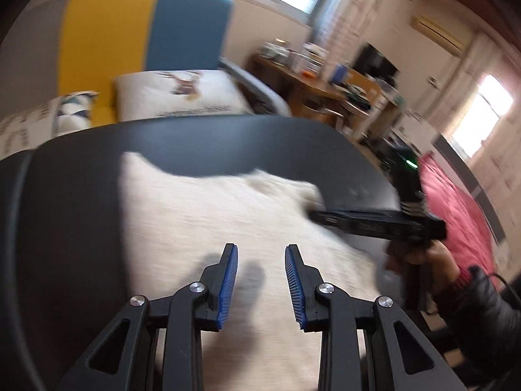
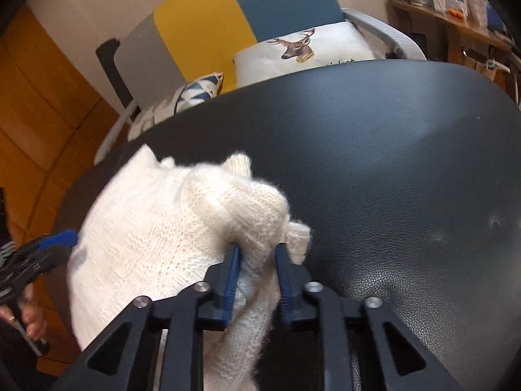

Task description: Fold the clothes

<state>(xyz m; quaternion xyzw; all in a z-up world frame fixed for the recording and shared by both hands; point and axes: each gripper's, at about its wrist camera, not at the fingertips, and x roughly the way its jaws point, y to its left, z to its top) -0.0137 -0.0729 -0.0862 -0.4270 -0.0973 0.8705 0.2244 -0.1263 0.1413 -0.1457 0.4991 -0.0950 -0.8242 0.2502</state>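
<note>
White knit sweater (image 2: 169, 228) on black padded surface (image 2: 390, 163); right tongs pinching it, left tongs free.

Left wrist view: left gripper (image 1: 261, 254) above the pale knit, blue pads apart, nothing between them. Sweater spread from centre toward 6 o'clock on the dark top, blurred. Right gripper at 3 o'clock, side-on, tip at the knit's edge, hand (image 1: 420, 254) behind it. Deer cushion (image 1: 182, 94) at 11 o'clock.

Right wrist view: right gripper (image 2: 257, 254) clamped on a bunched fold of sweater, knit puffed up past the tips. Left gripper at 9 o'clock, beside the sweater's edge.
</note>
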